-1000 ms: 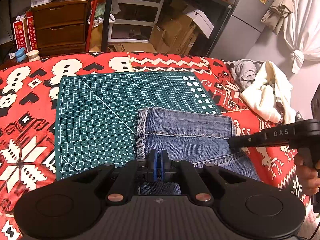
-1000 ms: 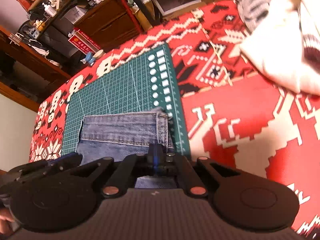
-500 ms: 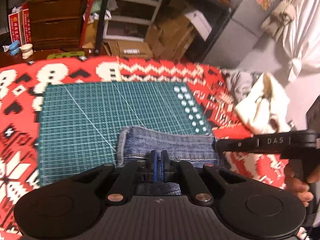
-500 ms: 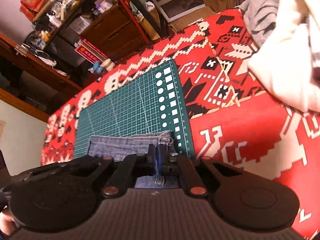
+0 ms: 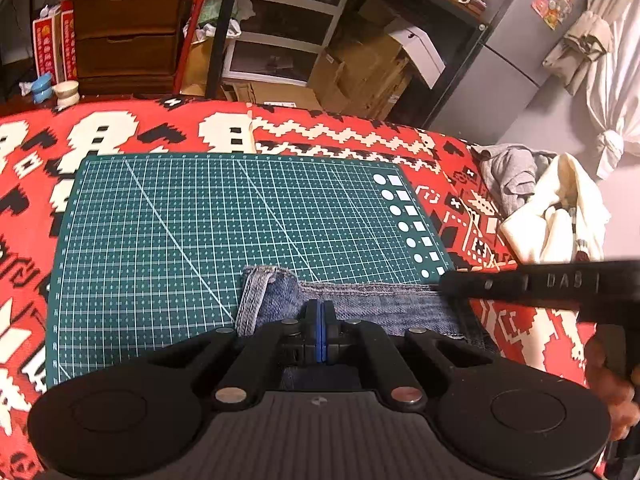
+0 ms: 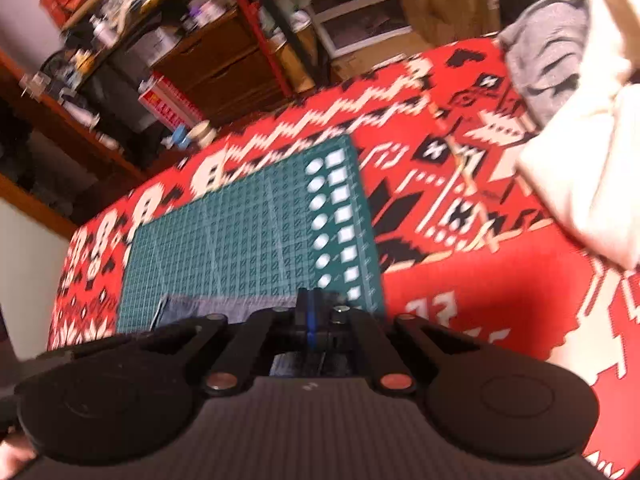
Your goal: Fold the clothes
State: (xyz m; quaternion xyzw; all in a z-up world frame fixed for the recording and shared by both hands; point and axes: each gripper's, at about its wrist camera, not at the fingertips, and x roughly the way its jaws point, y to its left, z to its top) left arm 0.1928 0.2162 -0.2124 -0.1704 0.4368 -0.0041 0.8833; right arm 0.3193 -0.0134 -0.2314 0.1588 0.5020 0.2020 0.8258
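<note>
Presently, the jeans [image 5: 360, 304] are held at the near edge of the green cutting mat [image 5: 200, 232], clamped in both the left tongs [image 5: 319, 316] and right tongs [image 6: 310, 312]. Uneven pulling could skew the fold; denim could slip free.

jeans [image 5: 368, 308] on mat [image 5: 200, 240], clothes pile [image 5: 552, 208] right

The near part of the jeans [image 5: 372, 308] was hidden behind the left tool [image 5: 320, 322]; the right wrist view was motion-blurred, and the cream garment [image 6: 592, 184] ran off its right edge
</note>
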